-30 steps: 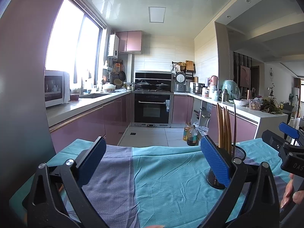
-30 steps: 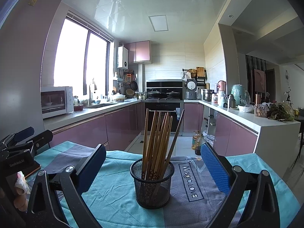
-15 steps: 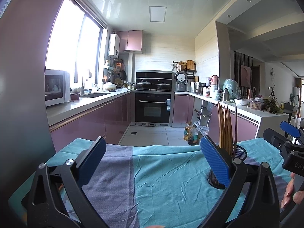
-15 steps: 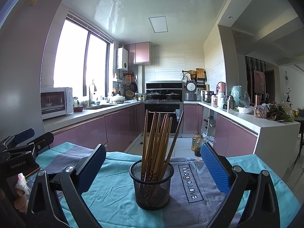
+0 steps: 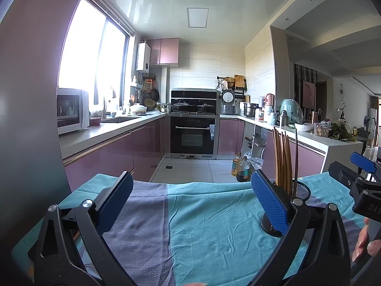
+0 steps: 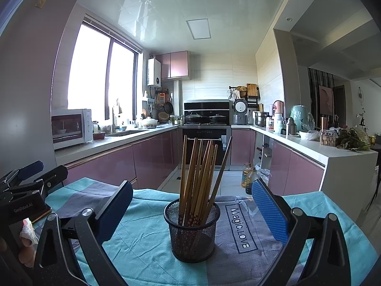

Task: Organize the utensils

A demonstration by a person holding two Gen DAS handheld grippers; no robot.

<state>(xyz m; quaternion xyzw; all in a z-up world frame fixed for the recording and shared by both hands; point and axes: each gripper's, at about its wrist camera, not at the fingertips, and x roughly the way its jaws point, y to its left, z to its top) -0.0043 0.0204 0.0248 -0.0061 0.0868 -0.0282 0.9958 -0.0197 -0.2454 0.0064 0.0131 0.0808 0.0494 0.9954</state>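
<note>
- Gaping wide and holding nothing, right gripper (image 6: 192, 211) faces the mesh holder (image 6: 192, 231); left gripper (image 5: 192, 205) likewise.
- Nudging the leaning chopsticks (image 6: 197, 176) could tip the light holder.

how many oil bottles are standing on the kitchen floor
2. The yellow oil bottle and the darker bottle stand side by side on the tiles beside the open shelf; the right wrist view shows the same pair. Others may be hidden behind the table.
</note>
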